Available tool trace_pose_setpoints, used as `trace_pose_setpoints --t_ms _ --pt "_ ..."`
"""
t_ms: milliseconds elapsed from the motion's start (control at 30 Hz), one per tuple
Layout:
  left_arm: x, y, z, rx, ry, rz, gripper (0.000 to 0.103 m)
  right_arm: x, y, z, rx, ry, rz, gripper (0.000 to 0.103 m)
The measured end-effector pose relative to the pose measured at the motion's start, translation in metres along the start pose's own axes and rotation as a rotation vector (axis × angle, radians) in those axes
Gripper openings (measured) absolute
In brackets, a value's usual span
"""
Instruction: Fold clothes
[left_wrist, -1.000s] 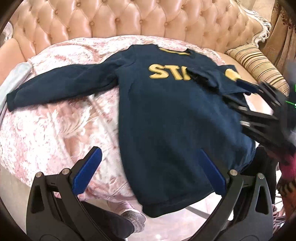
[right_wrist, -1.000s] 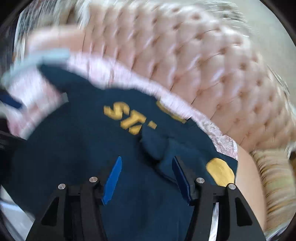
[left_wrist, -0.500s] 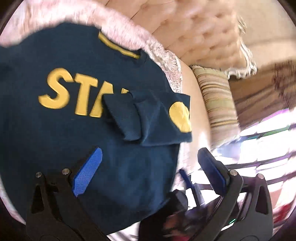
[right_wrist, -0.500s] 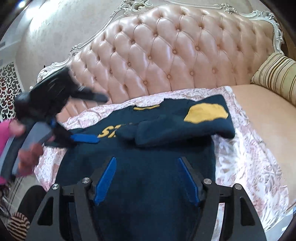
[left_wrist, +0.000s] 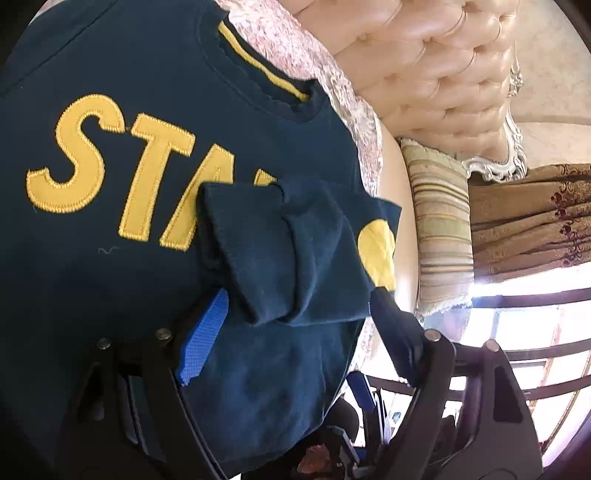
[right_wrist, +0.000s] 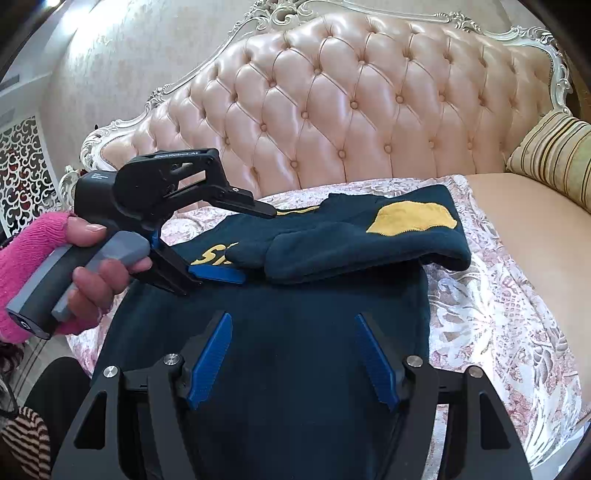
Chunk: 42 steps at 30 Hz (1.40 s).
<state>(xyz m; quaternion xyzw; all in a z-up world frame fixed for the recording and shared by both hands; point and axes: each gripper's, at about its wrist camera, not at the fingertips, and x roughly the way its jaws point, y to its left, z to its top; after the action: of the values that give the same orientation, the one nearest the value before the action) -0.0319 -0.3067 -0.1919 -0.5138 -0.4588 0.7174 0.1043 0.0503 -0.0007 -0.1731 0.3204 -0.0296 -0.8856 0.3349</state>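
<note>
A pink tufted sofa fills the upper half of the right wrist view, its seat under a pale floral cover. A navy sweatshirt lies flat on the cover, taking the centre and lower part of that frame; in the left wrist view its yellow letters sit at upper left. One sleeve is folded across the chest, a yellow patch on it facing up. A striped cushion leans at the right edge.

The left gripper enters from the left of the right wrist view, held in a hand with a pink cuff. Its jaws stand wide apart, one finger low on the chest, the other above the sleeve's cuff end; it grips nothing. In its own view the sleeve lies between its fingers.

The right gripper is at bottom centre, jaws spread wide over the sweatshirt's lower body, holding nothing
</note>
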Motion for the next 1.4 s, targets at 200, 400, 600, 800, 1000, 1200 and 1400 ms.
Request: trace_pose_setpoints --t_ms 200,400,600,800,1000,1200,1400 --pt "0.001 0.010 -0.001 0.004 -0.035 0.006 0.012 -0.003 -0.002 0.001 0.024 -0.017 -0.011 0.070" --pt "-0.011 0.002 -0.005 0.081 -0.103 0.007 0.011 -0.005 -0.001 0.003 0.034 -0.015 -0.021 0.069" --pt "-0.036 -0.031 0.003 0.162 -0.145 -0.059 0.011 -0.015 -0.055 0.022 0.401 -0.058 0.054 0.070" --pt "-0.055 -0.079 0.032 0.222 -0.141 -0.107 0.011 0.003 -0.099 0.020 0.676 -0.050 0.131 0.070" --pt "-0.073 -0.120 0.055 0.296 -0.155 -0.084 0.011 0.016 -0.057 0.045 0.423 -0.040 0.137 0.072" --pt "-0.087 -0.123 0.064 0.308 -0.169 -0.074 0.011 0.048 -0.086 0.048 0.713 -0.129 0.247 0.092" --pt "-0.099 -0.122 0.067 0.327 -0.176 -0.069 0.011 0.081 -0.106 0.047 0.957 -0.220 0.297 0.103"
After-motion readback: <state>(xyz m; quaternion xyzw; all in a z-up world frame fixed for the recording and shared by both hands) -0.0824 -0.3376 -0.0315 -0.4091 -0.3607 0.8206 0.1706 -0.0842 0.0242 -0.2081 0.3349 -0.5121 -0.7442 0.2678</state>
